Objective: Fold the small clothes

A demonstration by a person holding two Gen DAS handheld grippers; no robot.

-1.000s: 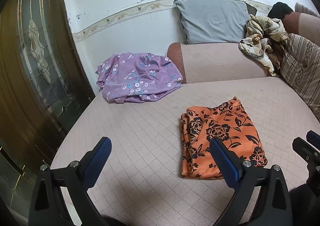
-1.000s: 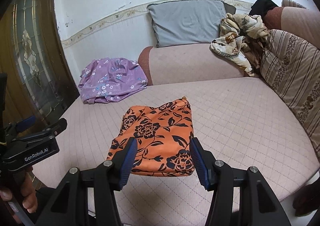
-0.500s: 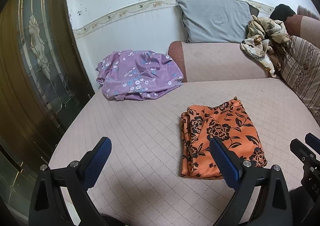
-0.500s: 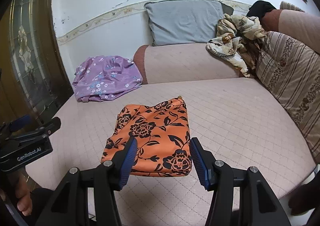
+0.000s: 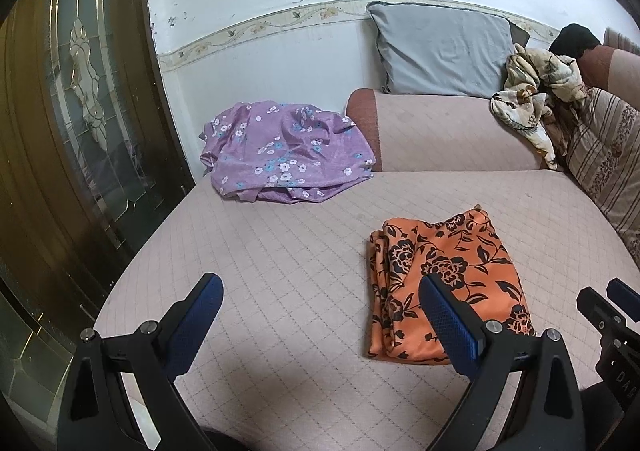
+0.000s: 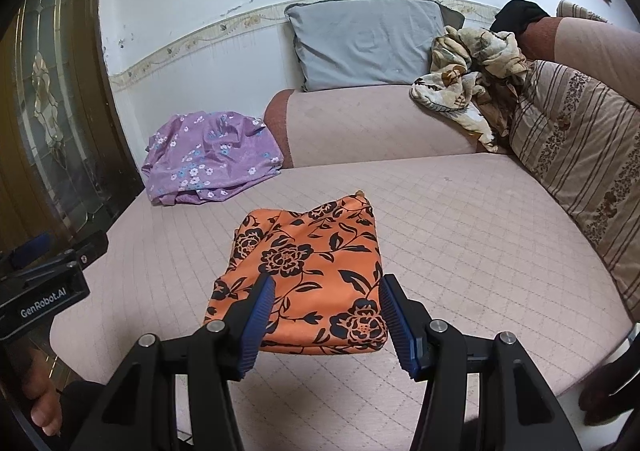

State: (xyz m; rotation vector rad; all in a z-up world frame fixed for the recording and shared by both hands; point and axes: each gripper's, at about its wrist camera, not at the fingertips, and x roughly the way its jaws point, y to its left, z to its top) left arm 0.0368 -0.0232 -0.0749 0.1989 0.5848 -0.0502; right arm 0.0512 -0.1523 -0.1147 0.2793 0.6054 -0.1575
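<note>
That orange floral cloth (image 6: 308, 275) is lying folded near the sofa seat's (image 6: 460, 235) front edge, looking thin, floppy and slippery, so pinch a corner. Your right tool (image 6: 326, 321) and left tool (image 5: 320, 325) are both hanging wide, empty.

Folded orange floral cloth (image 6: 308, 275): lies flat on the quilted pink sofa seat (image 6: 460, 235), near its front edge. Right hand-held gripper (image 6: 326, 321): just in front of the cloth, jaws apart, holding nothing. Crumpled purple floral garment (image 6: 208, 157): behind-left of the cloth, well apart. Grey pillow (image 6: 364, 43): behind it, against the wall. Left hand-held gripper (image 6: 44, 283): far left of the cloth.
</note>
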